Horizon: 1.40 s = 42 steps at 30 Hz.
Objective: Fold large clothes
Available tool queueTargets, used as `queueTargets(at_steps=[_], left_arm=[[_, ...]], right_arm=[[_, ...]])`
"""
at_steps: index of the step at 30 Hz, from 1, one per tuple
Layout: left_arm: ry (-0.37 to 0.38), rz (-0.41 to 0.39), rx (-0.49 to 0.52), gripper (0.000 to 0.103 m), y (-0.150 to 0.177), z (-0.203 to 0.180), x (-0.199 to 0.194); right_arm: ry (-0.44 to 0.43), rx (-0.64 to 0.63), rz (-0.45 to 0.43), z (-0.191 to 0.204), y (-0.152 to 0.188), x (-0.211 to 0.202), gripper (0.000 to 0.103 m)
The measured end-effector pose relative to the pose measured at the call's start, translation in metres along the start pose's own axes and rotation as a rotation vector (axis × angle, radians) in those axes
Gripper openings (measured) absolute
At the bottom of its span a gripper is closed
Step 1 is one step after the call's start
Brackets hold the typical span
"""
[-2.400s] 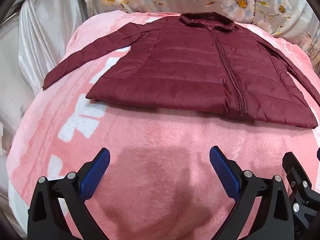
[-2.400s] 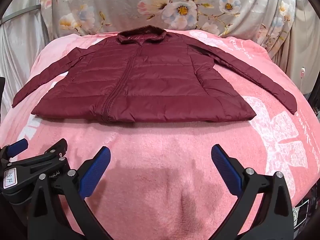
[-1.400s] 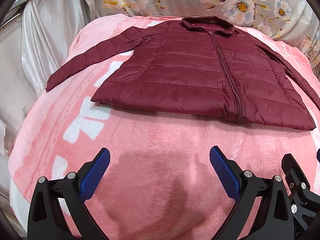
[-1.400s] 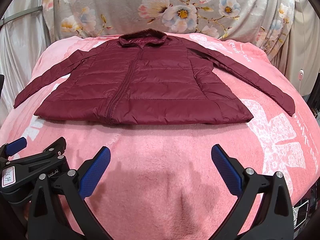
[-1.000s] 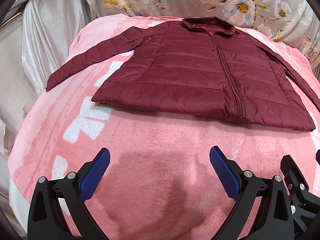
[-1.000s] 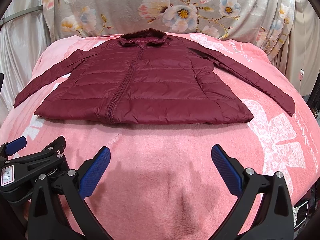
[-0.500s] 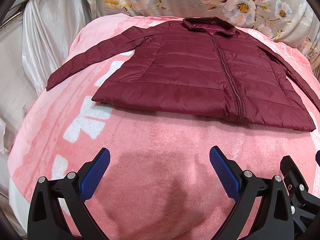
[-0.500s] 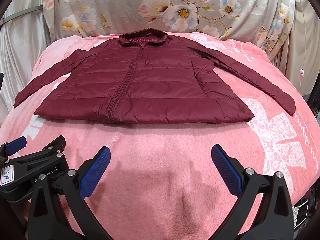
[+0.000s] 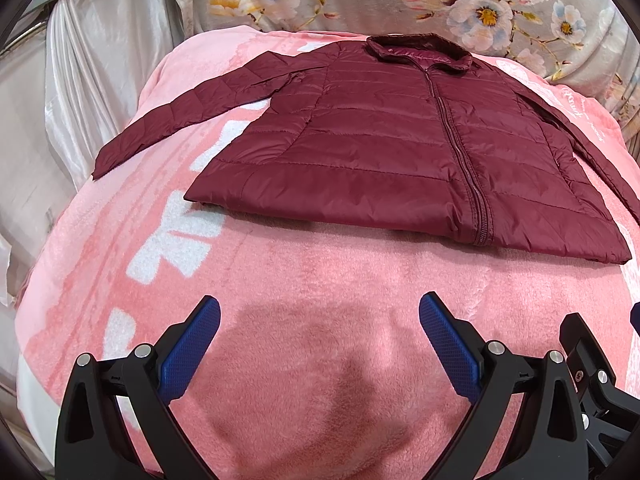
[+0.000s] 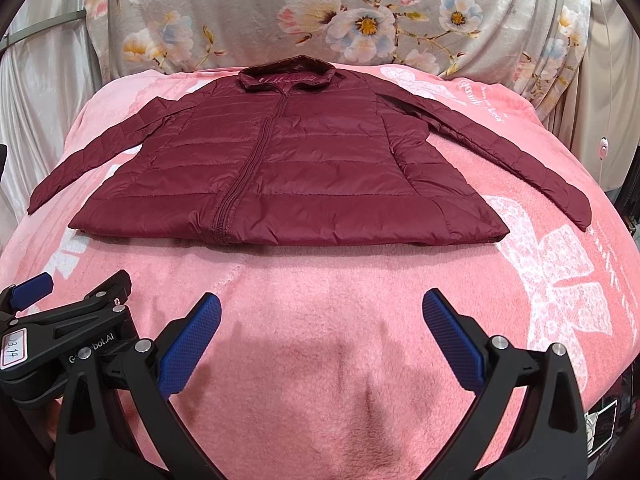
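Observation:
A maroon quilted jacket [image 9: 384, 152] lies flat and zipped on a pink blanket [image 9: 300, 300], collar at the far side, both sleeves spread outward. It also shows in the right wrist view [image 10: 296, 176]. My left gripper [image 9: 320, 344] is open and empty, hovering over bare blanket short of the jacket's hem. My right gripper [image 10: 322, 344] is open and empty, also short of the hem. The left gripper's body [image 10: 60, 332] shows at the left of the right wrist view.
The pink blanket [image 10: 360, 320] with white print covers a bed. A floral fabric [image 10: 360, 12] hangs behind it. White drapes [image 9: 92, 80] hang at the left. The bed edge drops off at the right [image 10: 608, 360].
Both grippers have drawn back slightly from the jacket over the first second, then held nearly still. The jacket has not moved and both grippers stay open.

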<state>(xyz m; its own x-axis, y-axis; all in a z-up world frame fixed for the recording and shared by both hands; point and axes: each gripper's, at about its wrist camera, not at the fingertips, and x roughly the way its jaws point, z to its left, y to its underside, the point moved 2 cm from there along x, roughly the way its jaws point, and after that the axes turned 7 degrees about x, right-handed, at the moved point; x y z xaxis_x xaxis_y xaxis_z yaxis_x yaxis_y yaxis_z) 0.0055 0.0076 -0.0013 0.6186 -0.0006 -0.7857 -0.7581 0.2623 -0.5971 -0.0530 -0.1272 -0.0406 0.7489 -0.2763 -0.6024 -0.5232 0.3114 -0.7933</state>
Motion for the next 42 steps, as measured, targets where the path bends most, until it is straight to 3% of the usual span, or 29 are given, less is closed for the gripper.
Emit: queueTargets(at_steps=[42], left_arm=[[0.002,-0.005,-0.012,0.097,0.001,0.007,0.001]], right_arm=[[-0.003,-0.007,0.016,0.008,0.006,0.007,0.098]])
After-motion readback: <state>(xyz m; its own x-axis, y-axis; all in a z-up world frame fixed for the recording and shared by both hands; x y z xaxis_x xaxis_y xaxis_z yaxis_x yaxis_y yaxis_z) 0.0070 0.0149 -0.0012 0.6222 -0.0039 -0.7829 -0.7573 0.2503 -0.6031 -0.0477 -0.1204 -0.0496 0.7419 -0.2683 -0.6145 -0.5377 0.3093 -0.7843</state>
